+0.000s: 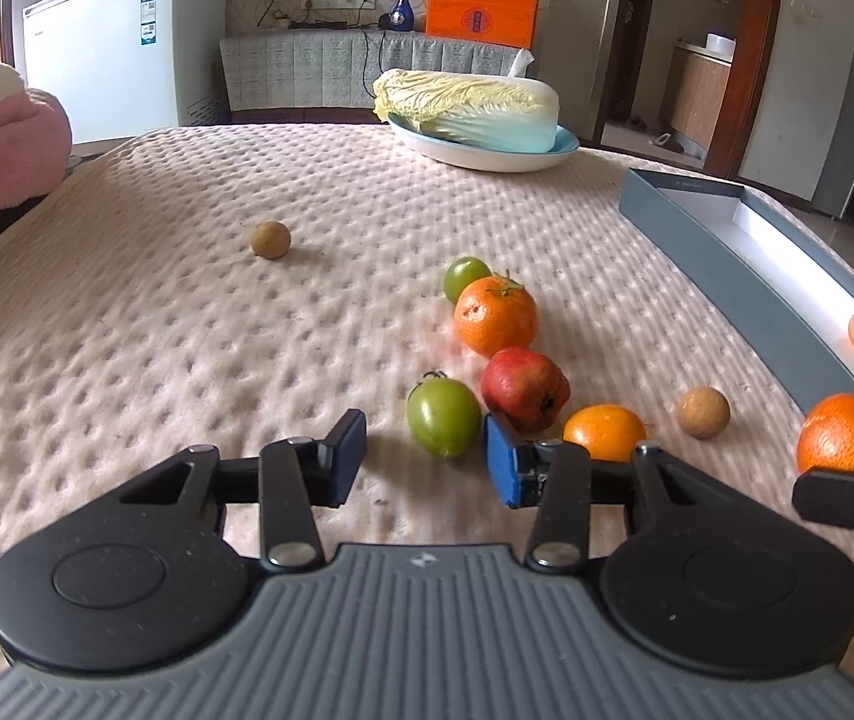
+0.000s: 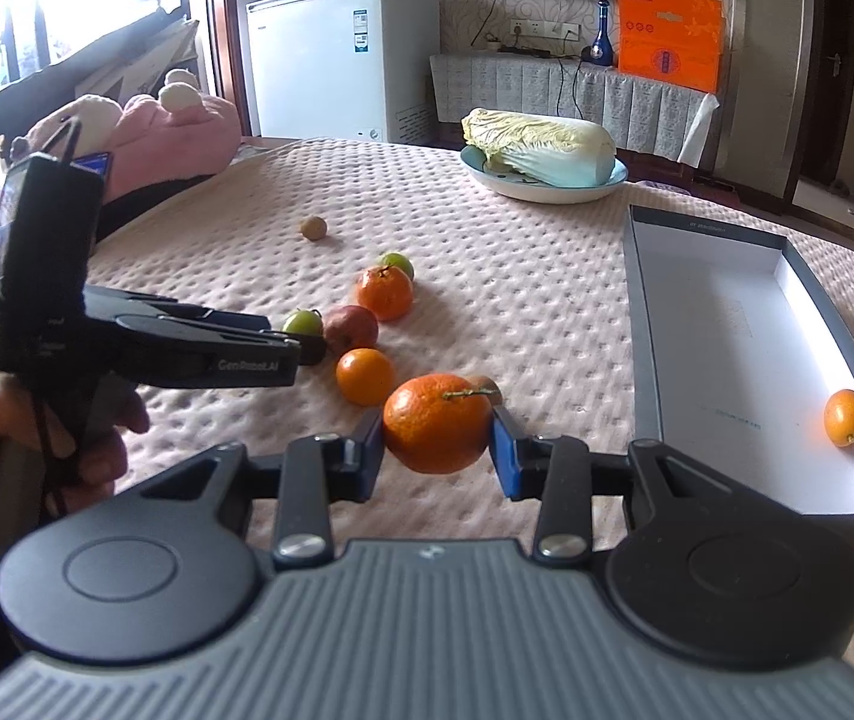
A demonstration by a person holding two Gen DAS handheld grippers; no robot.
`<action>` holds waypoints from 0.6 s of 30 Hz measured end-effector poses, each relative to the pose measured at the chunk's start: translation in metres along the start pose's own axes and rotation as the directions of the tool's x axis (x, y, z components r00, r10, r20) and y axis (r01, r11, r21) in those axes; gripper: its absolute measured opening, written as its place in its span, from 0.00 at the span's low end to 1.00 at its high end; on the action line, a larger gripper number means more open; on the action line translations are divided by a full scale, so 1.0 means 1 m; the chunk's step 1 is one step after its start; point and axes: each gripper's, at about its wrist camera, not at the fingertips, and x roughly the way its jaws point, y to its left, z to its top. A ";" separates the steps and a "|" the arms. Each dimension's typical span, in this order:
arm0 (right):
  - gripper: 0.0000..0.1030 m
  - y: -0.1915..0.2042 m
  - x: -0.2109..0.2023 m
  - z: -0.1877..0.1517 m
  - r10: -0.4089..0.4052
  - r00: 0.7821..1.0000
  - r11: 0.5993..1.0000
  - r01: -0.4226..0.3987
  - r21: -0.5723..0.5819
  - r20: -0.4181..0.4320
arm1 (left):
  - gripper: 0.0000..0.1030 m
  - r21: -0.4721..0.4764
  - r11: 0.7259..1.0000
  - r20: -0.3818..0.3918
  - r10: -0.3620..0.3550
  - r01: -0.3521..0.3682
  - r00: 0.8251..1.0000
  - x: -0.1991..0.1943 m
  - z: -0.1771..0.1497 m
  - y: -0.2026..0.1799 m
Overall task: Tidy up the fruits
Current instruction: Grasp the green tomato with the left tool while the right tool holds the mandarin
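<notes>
One stemmed, dimpled mandarin (image 2: 436, 423) | clamped in right gripper (image 2: 437, 447) jaws

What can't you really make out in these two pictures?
- Brown fruit, right wrist view: mostly hidden behind the held tangerine.
- Gray box, left wrist view: its near end is cut off by the frame edge.
- Right gripper, left wrist view: only one finger shows at the edge.
- Print inside the box, right wrist view: too faint to read.

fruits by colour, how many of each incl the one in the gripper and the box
orange: 4
green: 2
red: 1
brown: 2
total: 9
</notes>
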 end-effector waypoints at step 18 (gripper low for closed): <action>0.39 0.003 0.003 0.003 -0.002 1.000 1.000 0.002 -0.005 0.020 | 0.28 -0.006 0.999 0.020 0.039 -0.038 0.999 -0.007 0.007 0.001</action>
